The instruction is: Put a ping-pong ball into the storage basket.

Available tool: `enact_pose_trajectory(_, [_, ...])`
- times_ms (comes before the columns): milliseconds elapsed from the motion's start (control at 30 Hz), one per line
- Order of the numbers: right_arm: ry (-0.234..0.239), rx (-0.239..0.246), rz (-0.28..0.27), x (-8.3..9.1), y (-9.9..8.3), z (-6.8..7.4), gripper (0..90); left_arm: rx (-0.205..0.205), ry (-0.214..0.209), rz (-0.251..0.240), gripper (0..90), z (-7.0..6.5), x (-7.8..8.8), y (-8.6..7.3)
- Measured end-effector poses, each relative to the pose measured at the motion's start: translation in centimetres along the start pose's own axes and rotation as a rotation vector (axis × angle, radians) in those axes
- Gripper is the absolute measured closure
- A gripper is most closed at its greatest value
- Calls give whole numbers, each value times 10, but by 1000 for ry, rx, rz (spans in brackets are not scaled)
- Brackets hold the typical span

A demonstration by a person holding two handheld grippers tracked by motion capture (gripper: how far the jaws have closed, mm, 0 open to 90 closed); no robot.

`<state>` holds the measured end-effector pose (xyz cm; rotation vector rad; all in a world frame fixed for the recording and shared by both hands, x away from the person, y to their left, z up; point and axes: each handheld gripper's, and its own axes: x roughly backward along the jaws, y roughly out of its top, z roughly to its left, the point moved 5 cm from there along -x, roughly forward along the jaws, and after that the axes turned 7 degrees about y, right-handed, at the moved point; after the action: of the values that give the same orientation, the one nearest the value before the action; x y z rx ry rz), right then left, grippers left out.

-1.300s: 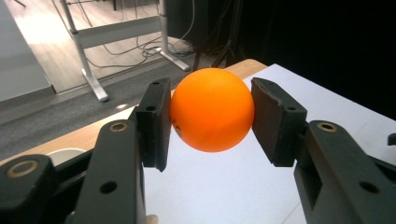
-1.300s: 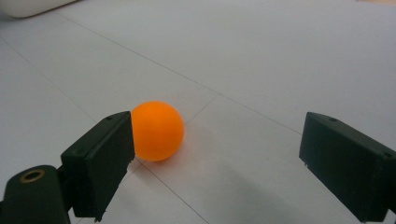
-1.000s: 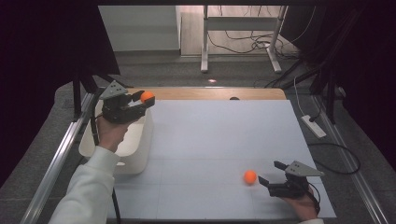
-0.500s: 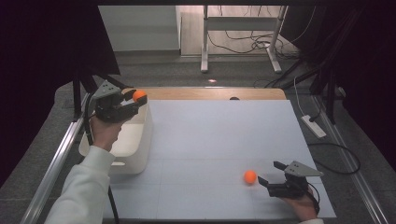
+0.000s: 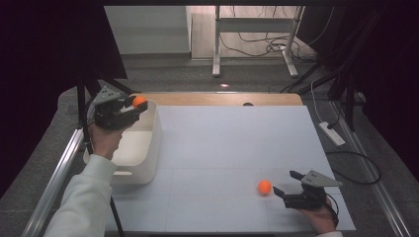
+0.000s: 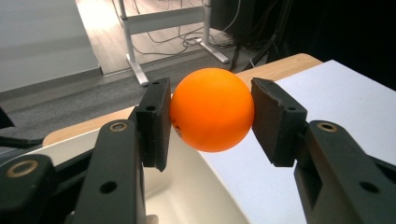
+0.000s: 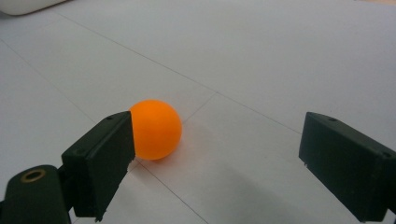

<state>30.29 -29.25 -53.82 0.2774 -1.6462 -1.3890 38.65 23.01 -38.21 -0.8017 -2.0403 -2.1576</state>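
An orange ball is clamped between the two pads of my left gripper, which is shut on it and held over the far rim of a white bin at the table's left. A second orange ball rests on the white table sheet near the front right. My right gripper sits just right of that ball with its jaws wide open; in the right gripper view the ball lies beside the left pad, out in front of it.
The white sheet covers most of the table, with a wooden strip along the far edge. Beyond it stand a desk frame and floor cables. A power strip lies off the right side.
My left gripper has carried its ball leftward, from the bin's right edge to above the bin's far rim. The right gripper and the second ball have stayed put.
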Motion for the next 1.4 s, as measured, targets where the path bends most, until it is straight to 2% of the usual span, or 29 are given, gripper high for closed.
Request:
enact_pose_trajectory(433, [2, 2, 2, -1, 0, 0, 102, 12, 24, 2, 509, 11, 3, -3])
enact_pose_trajectory(667, [1, 2, 2, -1, 0, 0, 102, 11, 33, 21, 509, 12, -3, -6])
enact_pose_trajectory(867, [-1, 2, 5, 0, -1, 0, 102, 27, 65, 65, 509, 22, -15, -13])
enact_pose_trajectory(1167, [1, 2, 5, -1, -1, 0, 102, 11, 89, 117, 509, 25, -29, -19])
enact_pose_trajectory(1333, [0, 4, 8, -1, -1, -1, 102, 16, 107, 154, 509, 29, -34, -23])
enact_pose_trajectory(1400, [1, 5, 8, -1, -1, -1, 102, 6, 117, 179, 509, 30, -37, -26])
